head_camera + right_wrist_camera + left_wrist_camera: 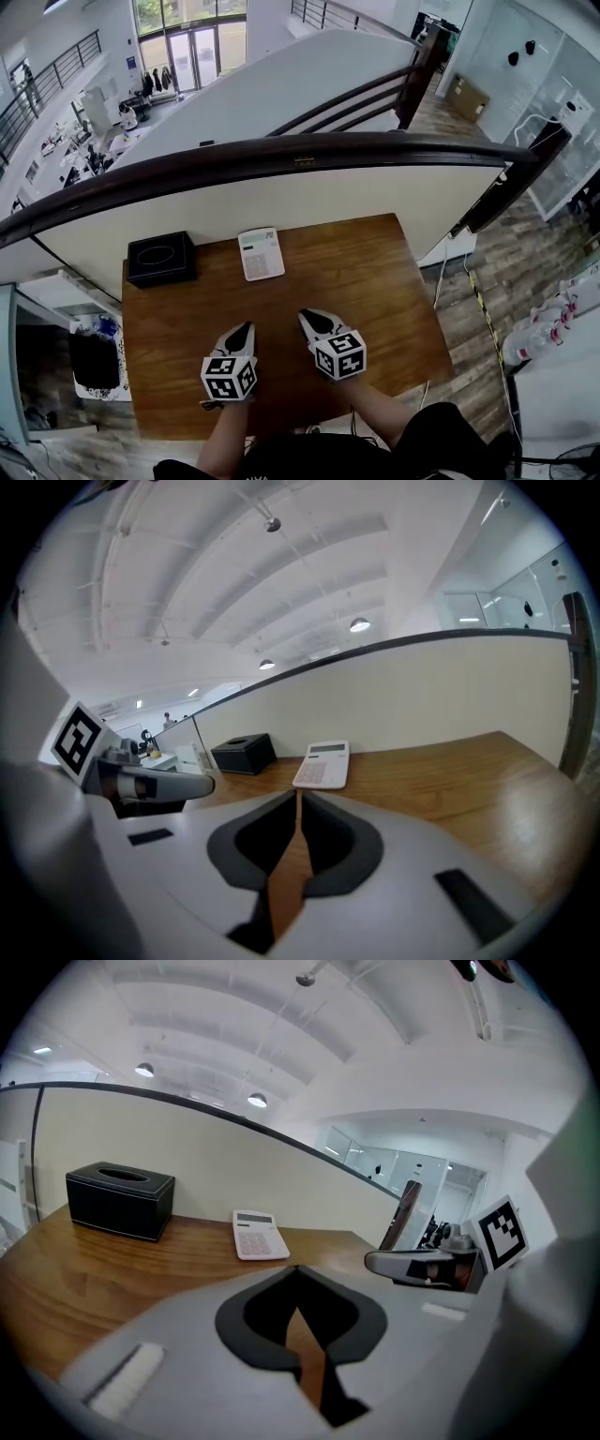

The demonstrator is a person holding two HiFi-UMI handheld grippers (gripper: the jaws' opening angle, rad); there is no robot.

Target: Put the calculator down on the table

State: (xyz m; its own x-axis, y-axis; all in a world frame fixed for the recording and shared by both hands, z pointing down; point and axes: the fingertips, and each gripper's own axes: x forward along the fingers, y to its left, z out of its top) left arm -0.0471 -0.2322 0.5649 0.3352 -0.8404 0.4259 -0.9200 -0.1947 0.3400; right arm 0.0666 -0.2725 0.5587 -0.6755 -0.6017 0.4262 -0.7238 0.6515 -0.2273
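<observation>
A white calculator (pixel 261 253) lies flat on the wooden table (pixel 375 281) near its far edge, with nothing touching it. It also shows in the left gripper view as the calculator (pixel 259 1236) and in the right gripper view as the calculator (pixel 322 764). My left gripper (pixel 248 327) hovers over the near half of the table, well short of the calculator; its tips meet at the left gripper (pixel 297 1267), shut on nothing. My right gripper (pixel 304 315) hangs beside it, and its jaws also meet at the right gripper (pixel 298 794), shut and empty.
A black tissue box (pixel 161 258) stands at the table's far left corner, left of the calculator. A cream wall with a dark curved handrail (pixel 281 155) runs right behind the table. A bin (pixel 96 361) sits on the floor to the left.
</observation>
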